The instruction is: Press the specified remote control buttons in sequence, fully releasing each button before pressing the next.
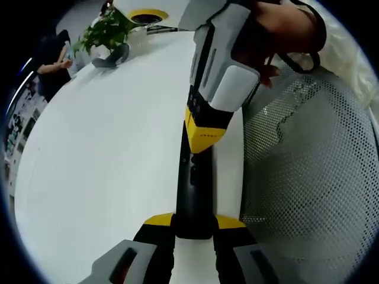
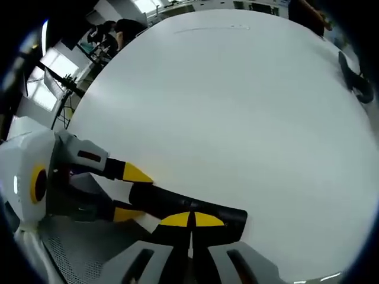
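Observation:
A long black remote control (image 1: 192,189) is held above the white table (image 1: 106,154), and my left gripper (image 1: 194,222) is shut on its near end with a yellow-tipped finger on each side. My right gripper (image 1: 201,142) comes down from above, a hand (image 1: 278,23) holding it. Its jaws are shut together and their yellow tips rest on the remote's upper face, near the small buttons. In the right gripper view, the right gripper (image 2: 190,220) has its tips together on the remote (image 2: 177,204). The left gripper (image 2: 131,194) clamps the remote's far end from the left.
A white mesh chair back (image 1: 308,171) stands close on the right of the table edge. At the far end of the table are a potted plant (image 1: 106,29) and a dark object (image 1: 113,56). People (image 2: 115,29) and a tripod (image 2: 62,83) are beyond the table.

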The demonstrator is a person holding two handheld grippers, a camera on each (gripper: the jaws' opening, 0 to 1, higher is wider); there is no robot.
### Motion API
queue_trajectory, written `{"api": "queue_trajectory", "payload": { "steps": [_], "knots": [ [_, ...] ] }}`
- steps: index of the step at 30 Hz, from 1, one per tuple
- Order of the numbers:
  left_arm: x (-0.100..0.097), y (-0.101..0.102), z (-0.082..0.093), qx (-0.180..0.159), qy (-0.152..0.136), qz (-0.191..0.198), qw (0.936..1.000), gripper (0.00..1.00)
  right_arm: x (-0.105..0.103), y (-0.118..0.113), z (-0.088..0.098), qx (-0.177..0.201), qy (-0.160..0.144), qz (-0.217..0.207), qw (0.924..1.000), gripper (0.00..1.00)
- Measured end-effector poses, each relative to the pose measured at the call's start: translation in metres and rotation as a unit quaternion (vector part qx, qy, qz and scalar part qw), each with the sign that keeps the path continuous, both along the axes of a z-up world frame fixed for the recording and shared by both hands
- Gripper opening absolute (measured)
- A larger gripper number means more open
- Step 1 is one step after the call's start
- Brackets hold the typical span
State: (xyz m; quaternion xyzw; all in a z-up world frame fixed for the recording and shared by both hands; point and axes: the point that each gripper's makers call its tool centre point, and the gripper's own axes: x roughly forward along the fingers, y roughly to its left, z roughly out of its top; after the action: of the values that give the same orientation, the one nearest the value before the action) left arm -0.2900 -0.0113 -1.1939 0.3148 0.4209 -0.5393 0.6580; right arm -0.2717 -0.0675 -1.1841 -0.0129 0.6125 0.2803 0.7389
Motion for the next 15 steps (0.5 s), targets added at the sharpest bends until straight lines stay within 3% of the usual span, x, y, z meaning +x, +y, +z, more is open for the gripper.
{"api": "queue_trajectory", "payload": {
  "steps": [15],
  "knots": [
    [0.0006,-0.0006,-0.0003,0.002,0.002,0.005,1.0000,0.24,0.0050,-0.0023,-0.0047,0.012,0.032,-0.034,0.9988,0.00]
  ]
}}
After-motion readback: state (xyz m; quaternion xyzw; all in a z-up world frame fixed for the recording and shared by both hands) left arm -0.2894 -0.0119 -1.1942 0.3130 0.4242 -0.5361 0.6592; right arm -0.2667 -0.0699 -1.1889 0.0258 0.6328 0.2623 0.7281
